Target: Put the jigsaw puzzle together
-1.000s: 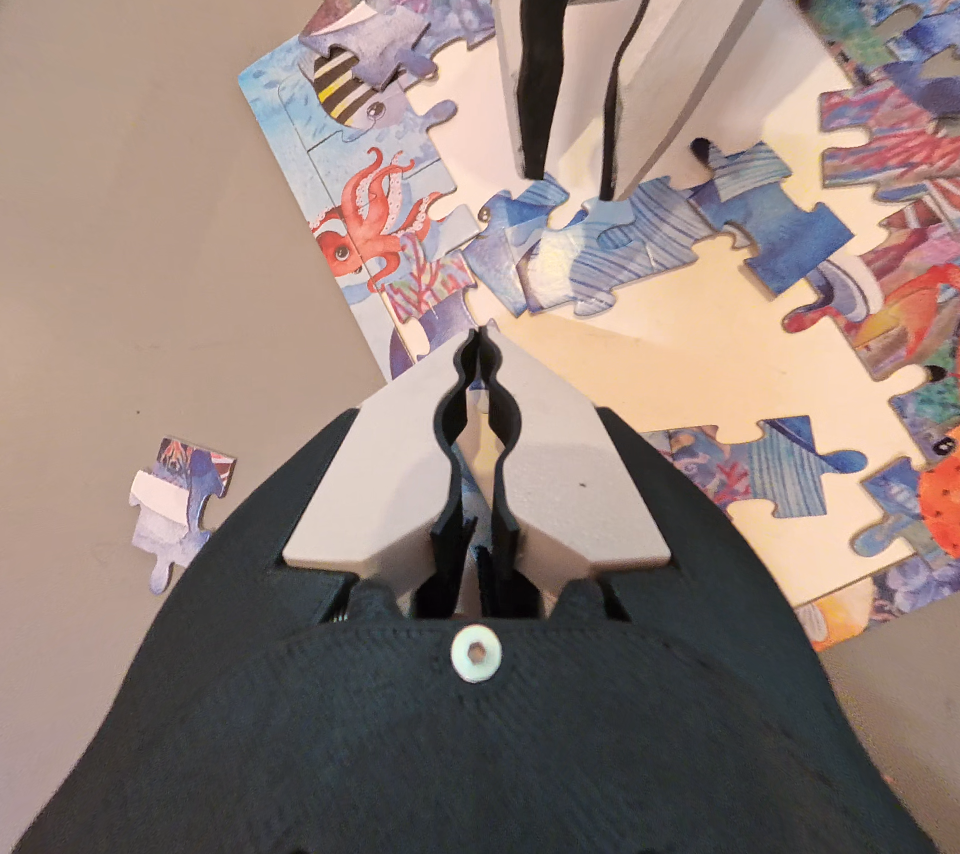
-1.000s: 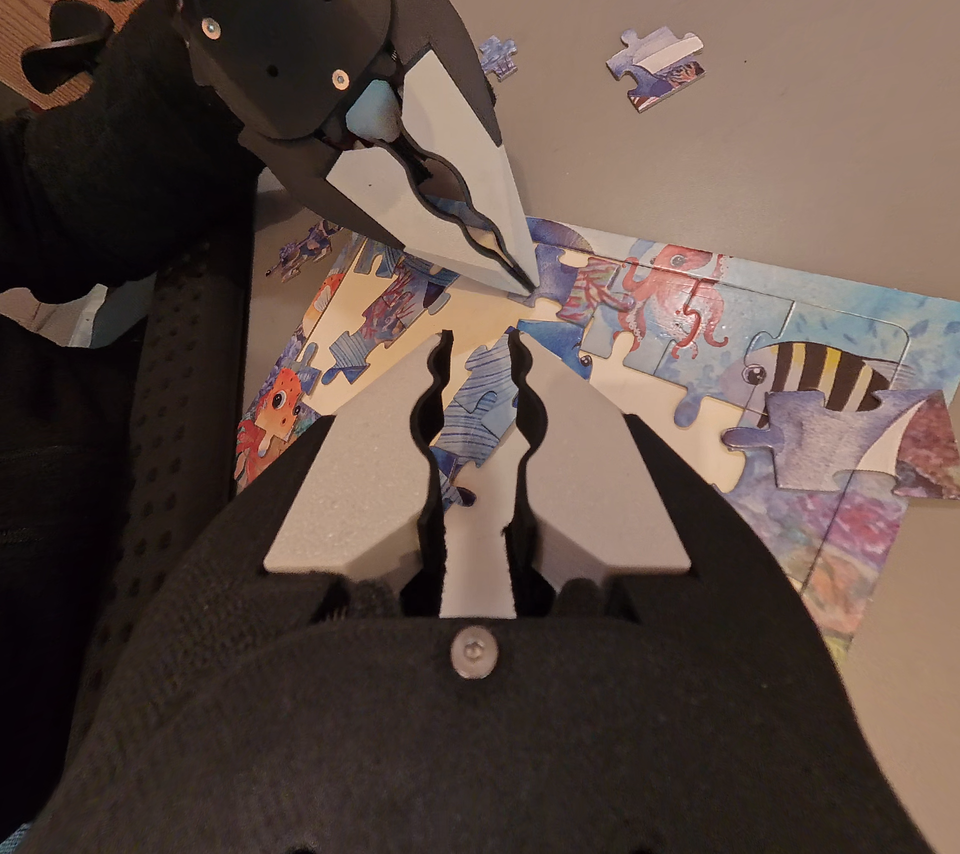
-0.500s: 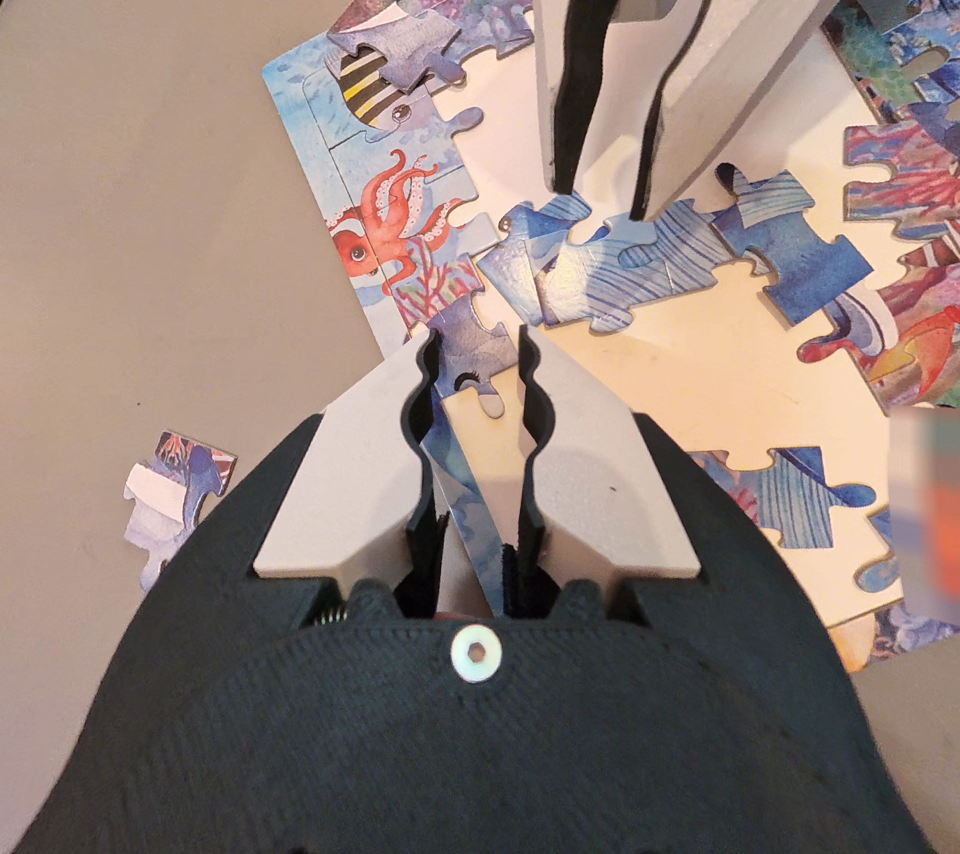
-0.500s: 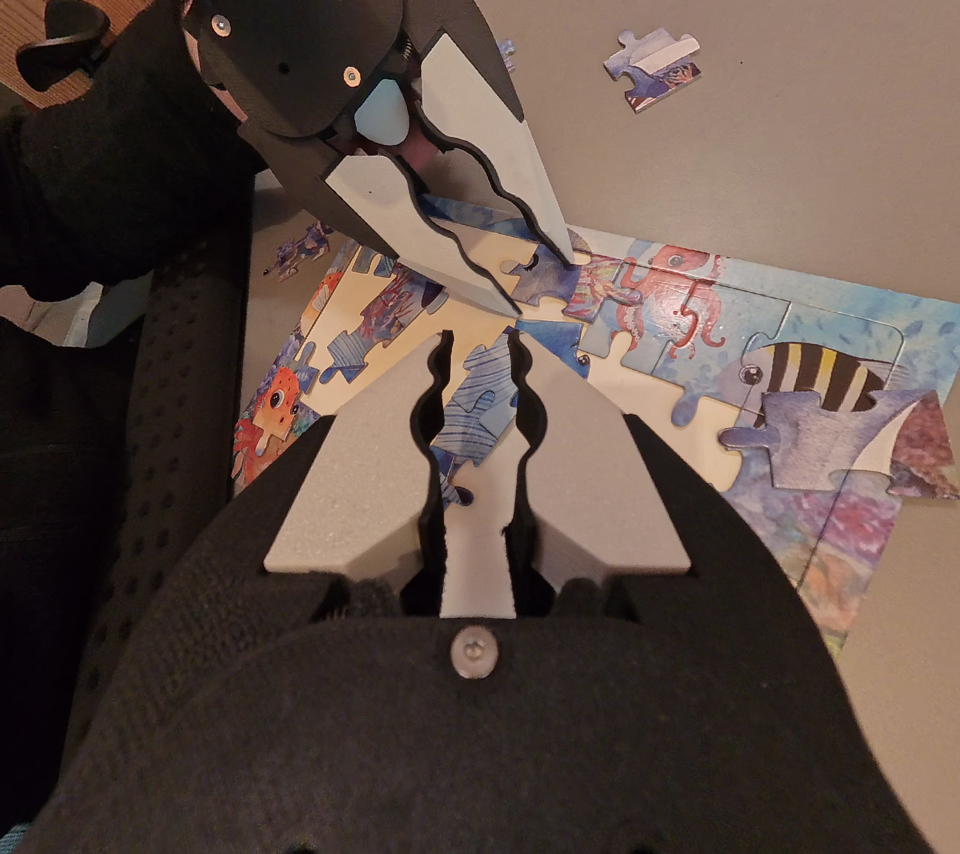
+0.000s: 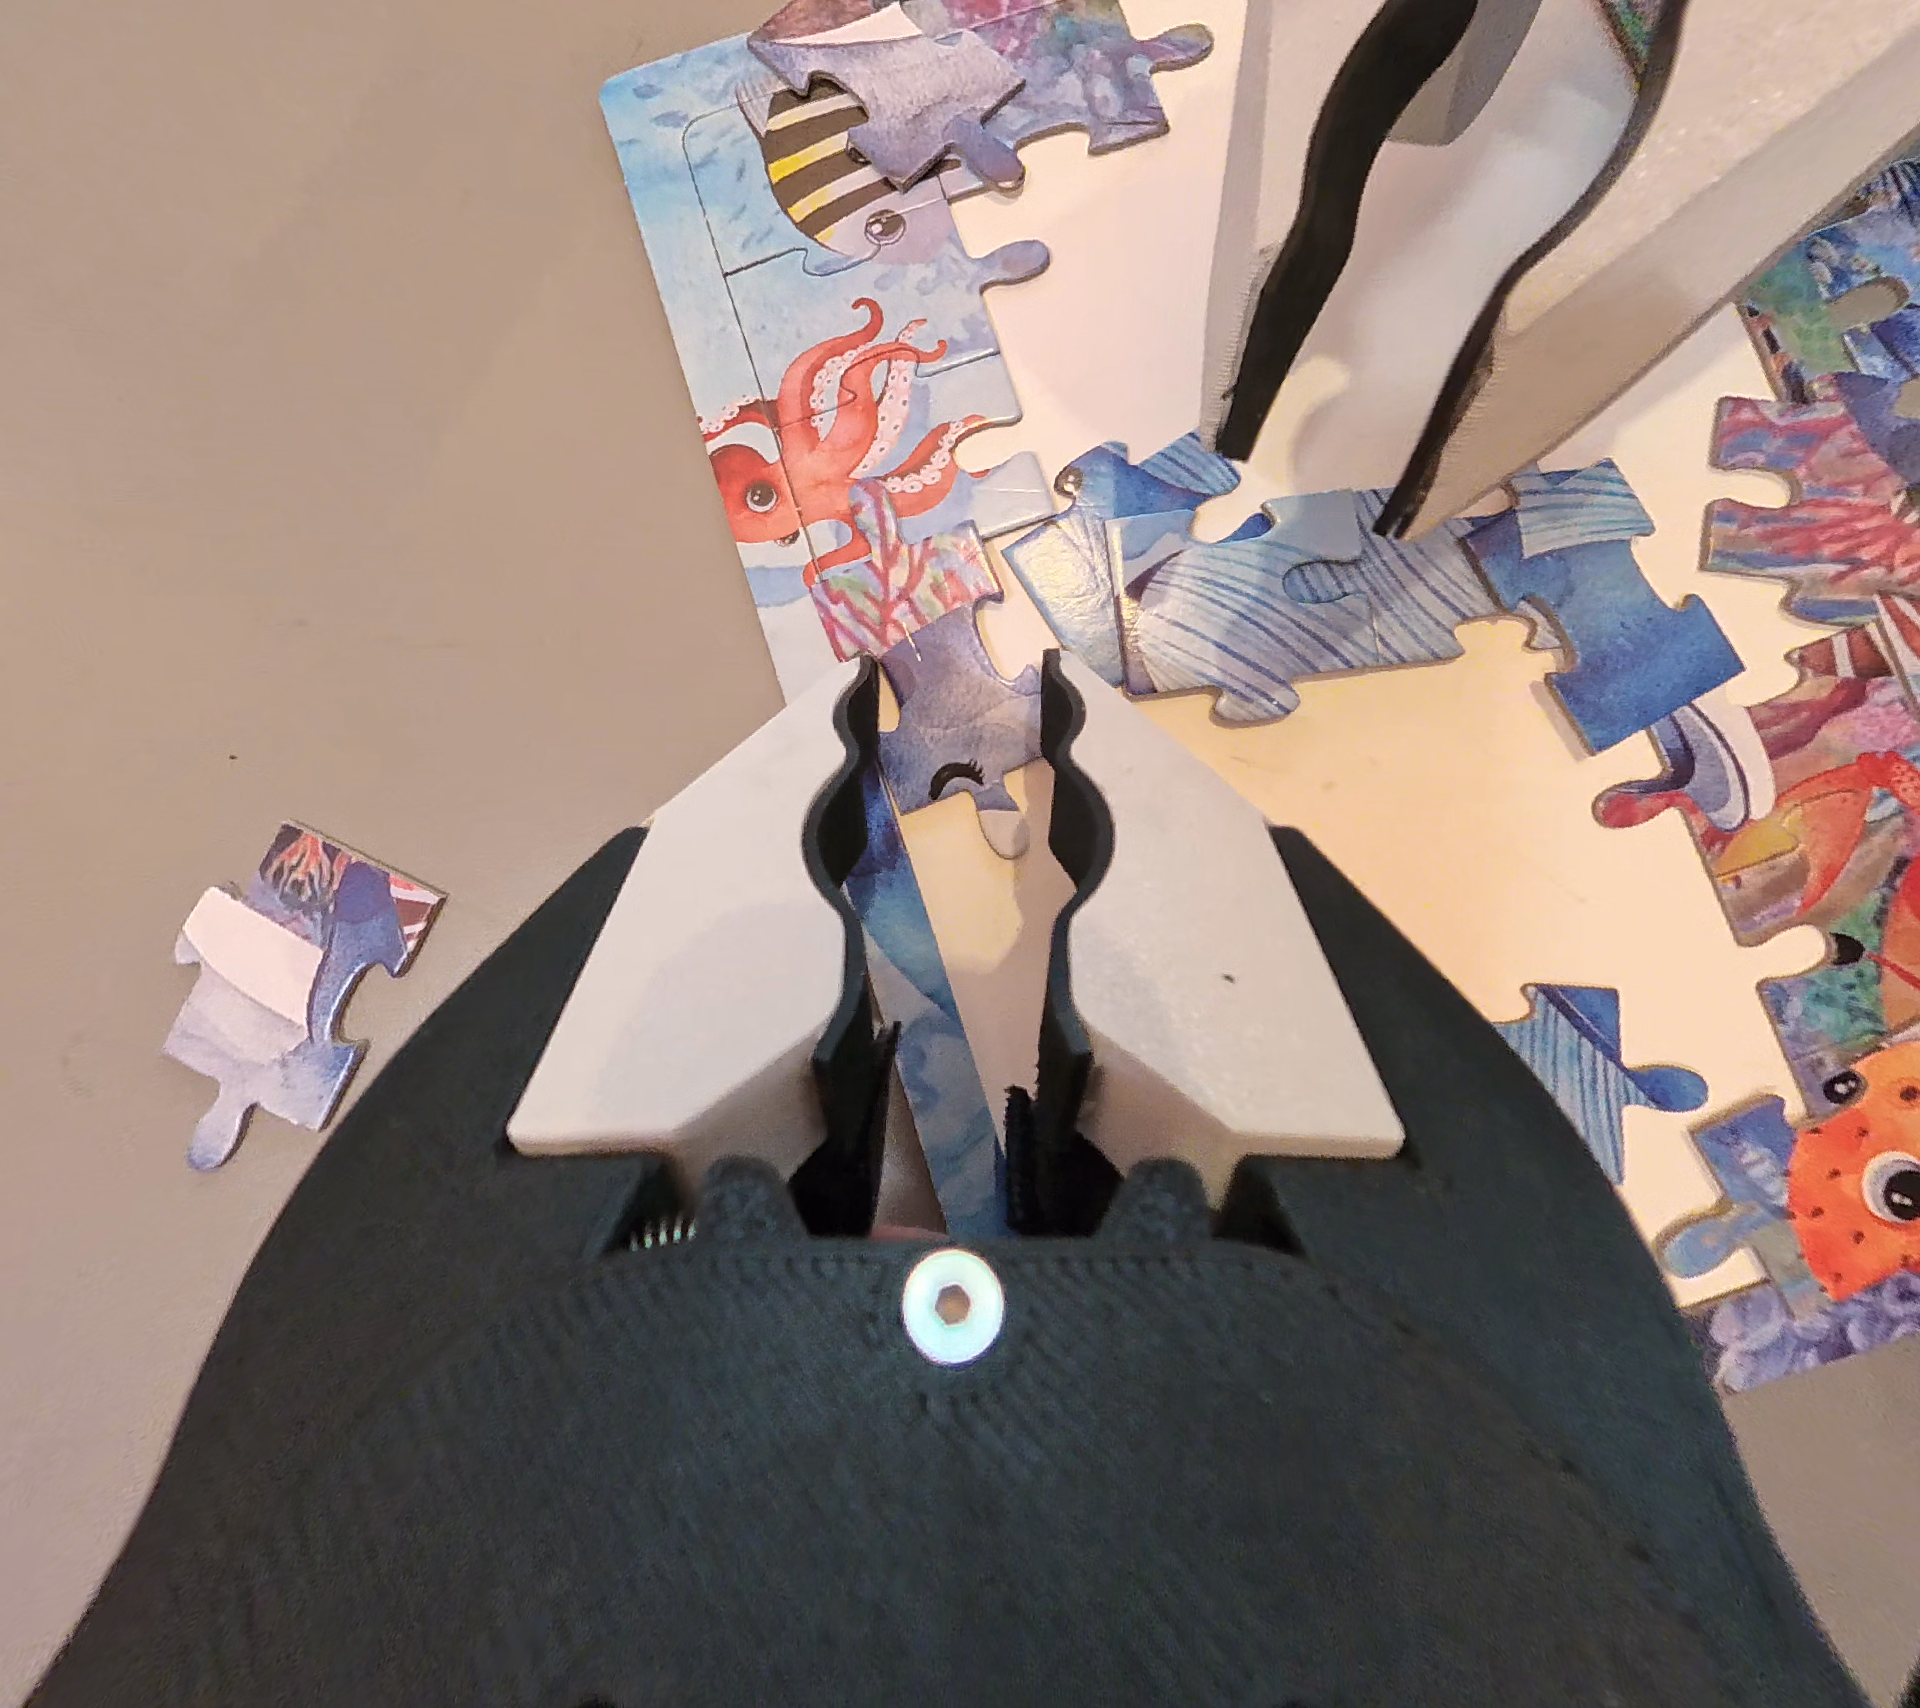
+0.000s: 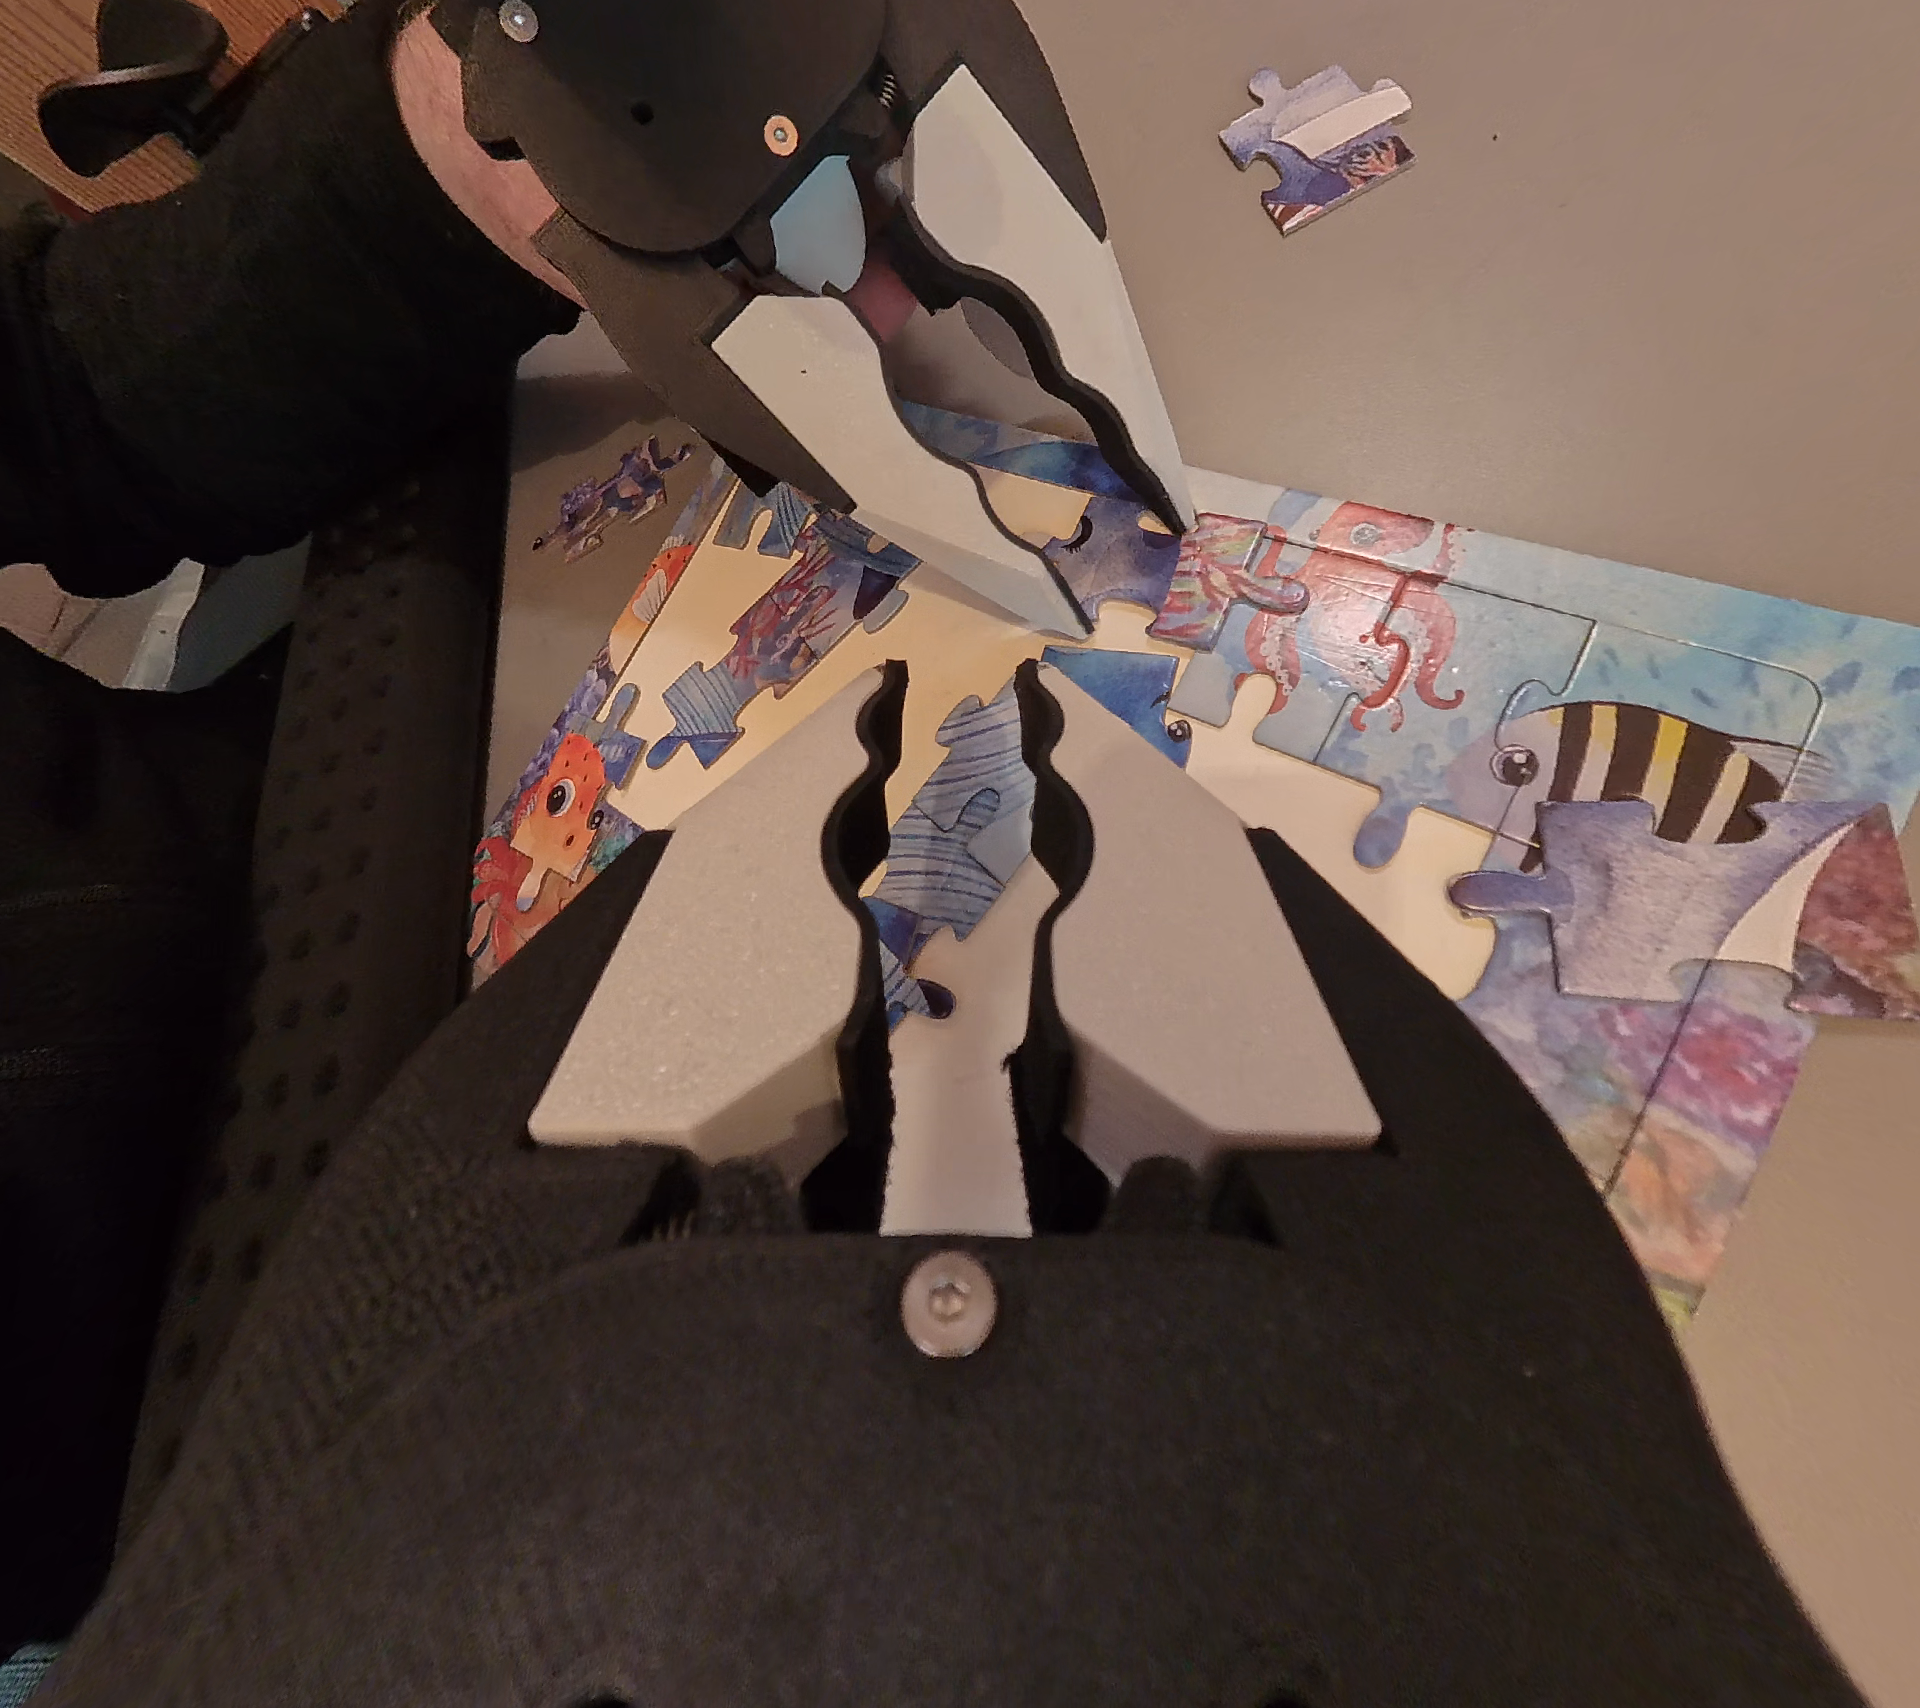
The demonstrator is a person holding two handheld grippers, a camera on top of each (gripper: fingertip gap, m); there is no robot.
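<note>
The puzzle tray (image 5: 1351,827) has a cream floor and a sea picture partly filled in. My left gripper (image 5: 954,669) is open, its tips either side of a purple-blue piece with an eyelash (image 5: 956,733) that lies flat below the coral piece. My right gripper (image 6: 961,671) is open and empty, just above joined blue striped pieces (image 6: 956,817) in the tray's middle. These striped pieces also show in the left wrist view (image 5: 1299,598), under the right gripper (image 5: 1314,484). The left gripper (image 6: 1127,572) shows over the purple-blue piece (image 6: 1117,552) in the right wrist view.
A loose piece with peeled white backing (image 5: 291,983) lies on the grey table outside the tray. Another peeling piece (image 5: 894,89) lies across the striped fish. A small purple piece (image 6: 613,495) lies off the tray's far corner. A gloved hand (image 6: 260,308) holds the left gripper.
My left gripper has gone from shut to open, and the purple-blue eyelash piece now shows flat between its fingers. My right gripper has stayed open over the striped pieces.
</note>
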